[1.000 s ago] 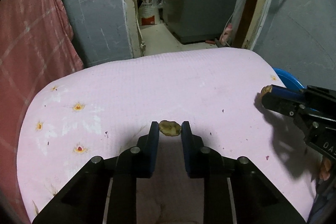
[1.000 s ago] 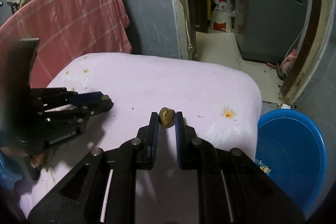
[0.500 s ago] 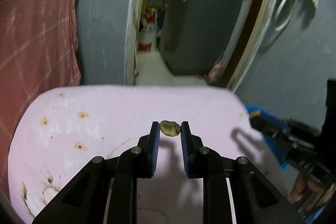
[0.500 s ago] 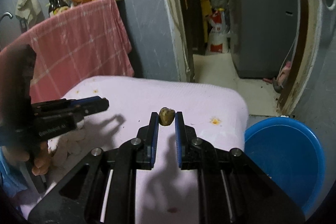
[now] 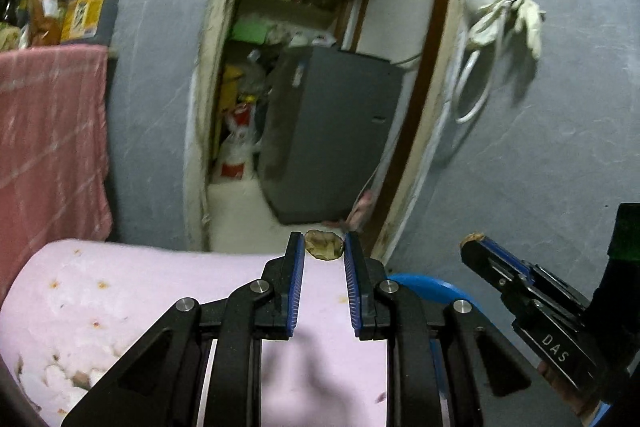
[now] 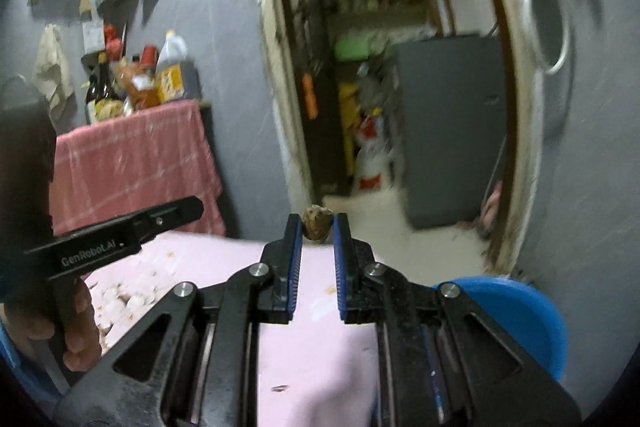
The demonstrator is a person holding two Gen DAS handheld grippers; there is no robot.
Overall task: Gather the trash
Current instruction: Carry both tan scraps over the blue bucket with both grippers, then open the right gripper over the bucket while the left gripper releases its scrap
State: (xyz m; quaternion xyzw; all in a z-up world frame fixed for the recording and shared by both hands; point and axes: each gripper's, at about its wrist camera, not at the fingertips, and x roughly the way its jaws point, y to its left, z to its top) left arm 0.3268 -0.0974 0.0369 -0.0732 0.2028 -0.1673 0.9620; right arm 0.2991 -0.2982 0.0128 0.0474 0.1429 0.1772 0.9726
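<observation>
Since the earlier frame both grippers have lifted off the pink tabletop (image 5: 132, 291), bringing the doorway into view. Left wrist view: the left gripper (image 5: 323, 247) is clamped on a flat yellowish scrap (image 5: 324, 249) above the table's far edge, with the blue bin (image 5: 424, 283) lower right. Right wrist view: the right gripper (image 6: 317, 225) pinches a brown lump (image 6: 316, 222) at its fingertips, with the bin near right.

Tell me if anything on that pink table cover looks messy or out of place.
Yes. The pink cover is stained: orange-brown spots near its far left edge and dark specks closer in. A whitish, crumbly patch sits on its left side. Each gripper, left and right, holds a brown scrap off the table.
</observation>
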